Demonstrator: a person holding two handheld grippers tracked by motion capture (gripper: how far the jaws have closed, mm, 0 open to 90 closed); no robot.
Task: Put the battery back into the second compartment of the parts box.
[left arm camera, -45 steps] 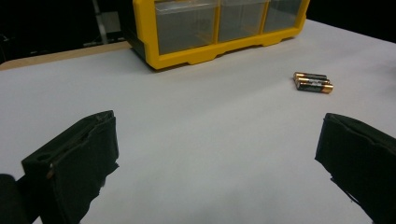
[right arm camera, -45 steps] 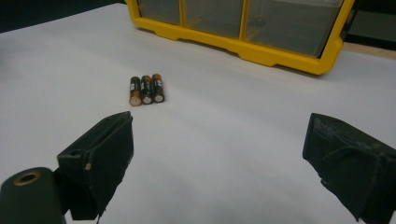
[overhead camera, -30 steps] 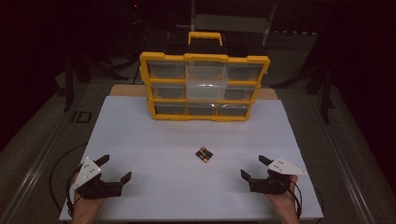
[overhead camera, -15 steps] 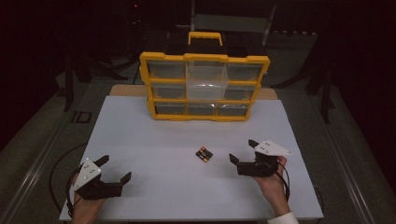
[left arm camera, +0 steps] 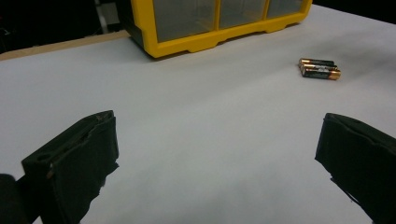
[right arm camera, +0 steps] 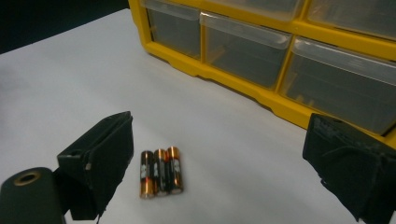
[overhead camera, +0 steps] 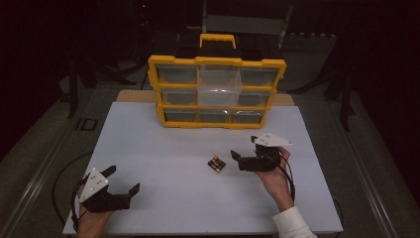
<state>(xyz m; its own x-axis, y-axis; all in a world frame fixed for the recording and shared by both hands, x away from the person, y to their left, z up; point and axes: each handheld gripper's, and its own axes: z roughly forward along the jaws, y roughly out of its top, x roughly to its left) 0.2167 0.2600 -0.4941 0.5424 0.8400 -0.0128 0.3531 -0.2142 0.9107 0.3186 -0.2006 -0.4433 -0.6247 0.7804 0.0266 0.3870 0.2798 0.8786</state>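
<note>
white desk (overhead camera: 163,148) fills most of the high view, lit in the middle, dark room around it. at its far edge stands a yellow organiser box (overhead camera: 217,91) w/ clear drawers in three rows and a yellow handle on top; one clear drawer in the middle sticks out toward the person. in the right gripper view the bottom row of drawers (right arm camera: 243,51) is close behind the jaws, yellow frame resting on the desk.

right gripper (overhead camera: 246,151) sits right of desk centre, held in a hand (overhead camera: 275,173) w/ a white sleeve cuff at the bottom edge, grey plate on top. jaws wide apart, nothing between them touching either pad; it holds nothing. left gripper (overhead camera: 124,181) is at the near left corner of the desk, well apart from everything else, jaws also wide open & empty, resting low by the desk surface.

batteries (overhead camera: 216,163): small bundle of three aa cells, black w/ copper ends, lying flat side by side on the desk near centre, just beside the right gripper's left jaw tip. in the right gripper view they (right arm camera: 159,171) lie between the jaws, closer to the left one, not touched. in the left gripper view they (left arm camera: 320,69) are far off, upper right.
</note>
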